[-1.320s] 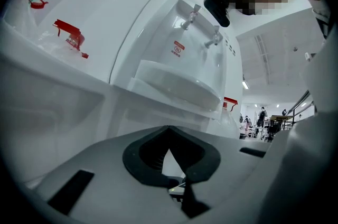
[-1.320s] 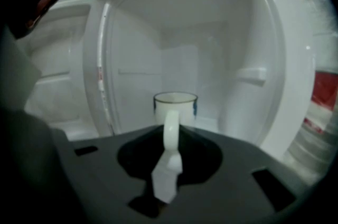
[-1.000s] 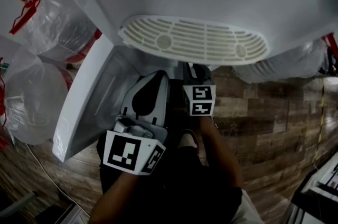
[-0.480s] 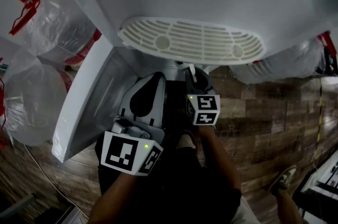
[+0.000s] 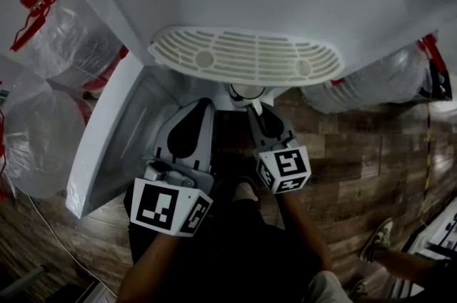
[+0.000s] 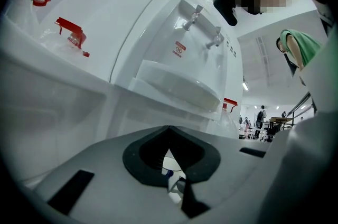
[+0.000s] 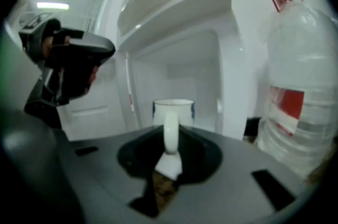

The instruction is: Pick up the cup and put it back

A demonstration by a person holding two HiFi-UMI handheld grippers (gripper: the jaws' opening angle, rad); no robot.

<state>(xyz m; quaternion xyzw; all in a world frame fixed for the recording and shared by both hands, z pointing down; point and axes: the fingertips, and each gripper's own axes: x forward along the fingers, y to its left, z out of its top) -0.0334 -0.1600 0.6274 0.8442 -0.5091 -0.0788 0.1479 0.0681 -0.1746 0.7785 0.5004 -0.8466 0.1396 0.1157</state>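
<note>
Right tool (image 7: 170, 154) was pinched on the curved handle (image 7: 170, 130) of the white ceramic mug (image 7: 173, 112), one jaw on each side. The mug stood upright just past the tips. It sat right in front of the open lower compartment (image 7: 185, 80) of the tall white water dispenser (image 5: 285, 1). From my head view it was tucked just under the front edge of the slotted white drip tray (image 5: 246, 58). Couldn't tell if the mug's bottom was resting on anything, since the tool body hid it.

Left tool (image 6: 171, 165) was beside the right one, to its left, jaws drawn together with nothing between them, only a thin sliver of light showing through. It pointed toward the dispenser too, next to the white cabinet door (image 5: 107, 137) that hung open on that side.

Big clear plastic water bottle with a red cap (image 7: 298, 85) stood just right of the dispenser, on the wood-plank floor (image 5: 357, 144).
</note>
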